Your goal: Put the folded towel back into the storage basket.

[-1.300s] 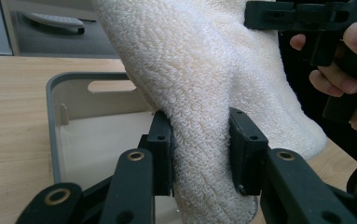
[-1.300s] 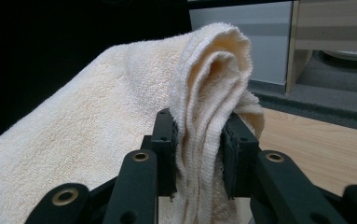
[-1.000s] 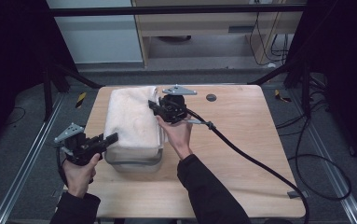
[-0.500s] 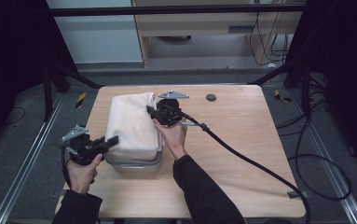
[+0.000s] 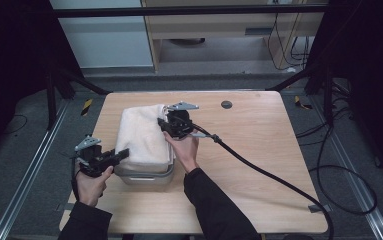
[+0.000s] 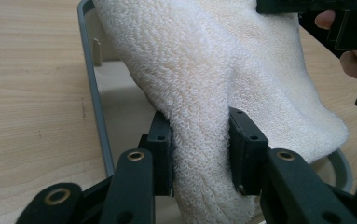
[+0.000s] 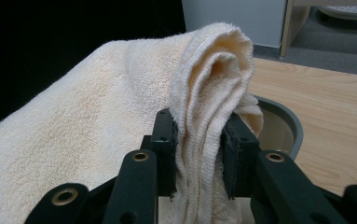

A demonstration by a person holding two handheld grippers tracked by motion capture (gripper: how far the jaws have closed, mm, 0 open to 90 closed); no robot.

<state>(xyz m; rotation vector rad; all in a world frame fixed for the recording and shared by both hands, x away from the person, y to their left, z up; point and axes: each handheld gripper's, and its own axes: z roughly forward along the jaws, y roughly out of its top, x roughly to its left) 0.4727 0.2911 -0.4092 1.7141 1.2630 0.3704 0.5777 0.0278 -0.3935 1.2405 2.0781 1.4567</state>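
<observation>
1. The towel hangs bunched over the grey bin on the counter, not yet fully inside.
2. Your left gripper and right gripper each clamp a fold of it.
3. Let go unevenly and the cloth probably drapes over the rim or drags the bin sideways.
</observation>
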